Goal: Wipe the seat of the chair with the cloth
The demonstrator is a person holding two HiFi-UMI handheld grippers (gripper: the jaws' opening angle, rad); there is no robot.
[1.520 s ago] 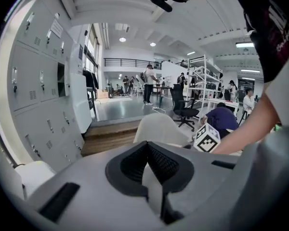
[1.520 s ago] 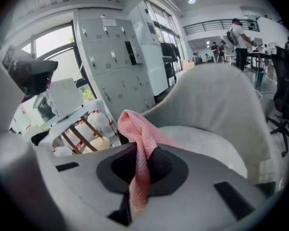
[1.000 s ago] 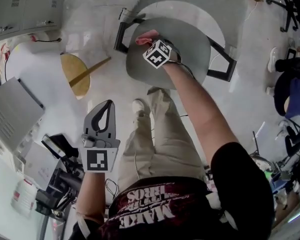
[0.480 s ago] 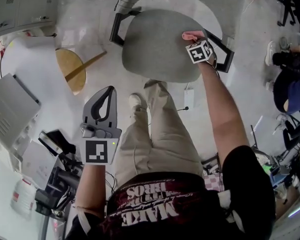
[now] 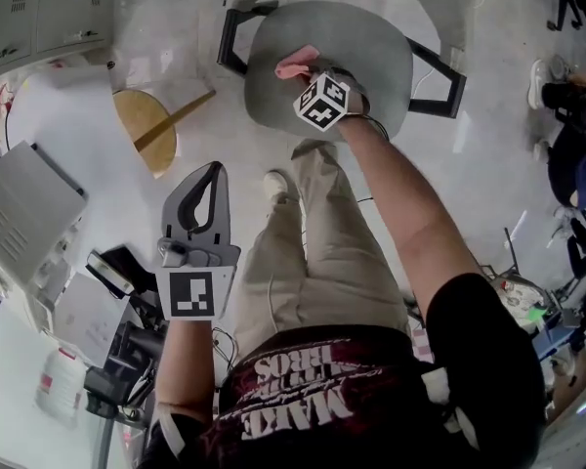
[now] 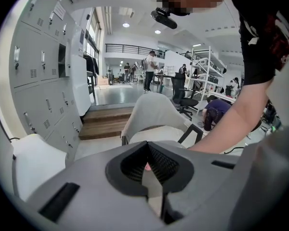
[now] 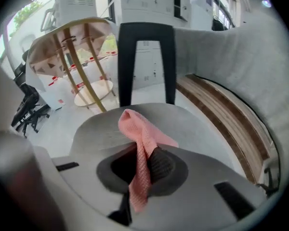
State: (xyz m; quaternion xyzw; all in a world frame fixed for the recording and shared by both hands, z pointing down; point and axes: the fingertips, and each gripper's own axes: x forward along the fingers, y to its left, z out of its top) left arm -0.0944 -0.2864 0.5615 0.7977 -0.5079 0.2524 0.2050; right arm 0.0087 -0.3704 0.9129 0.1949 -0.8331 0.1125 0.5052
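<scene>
The right gripper's (image 7: 143, 170) jaws are clenched on a fold of the pink cloth (image 7: 143, 129), which rises ahead of them and trails a tail behind. Just past the jaws the cloth's free end lies over the grey seat (image 7: 197, 124), near its middle in the head view; whether it presses flat on the fabric I cannot tell. Beyond the seat stands a black armrest (image 7: 145, 30), and the chair back (image 7: 241, 57) curves to the jaws' right. The left gripper (image 6: 148, 162) hangs well back from the chair, its jaws closed together on nothing. The wiping step looks to be under way. The next move calls for holding the cloth low against the seat and sweeping it sideways over the unwiped parts, out toward the edges
</scene>
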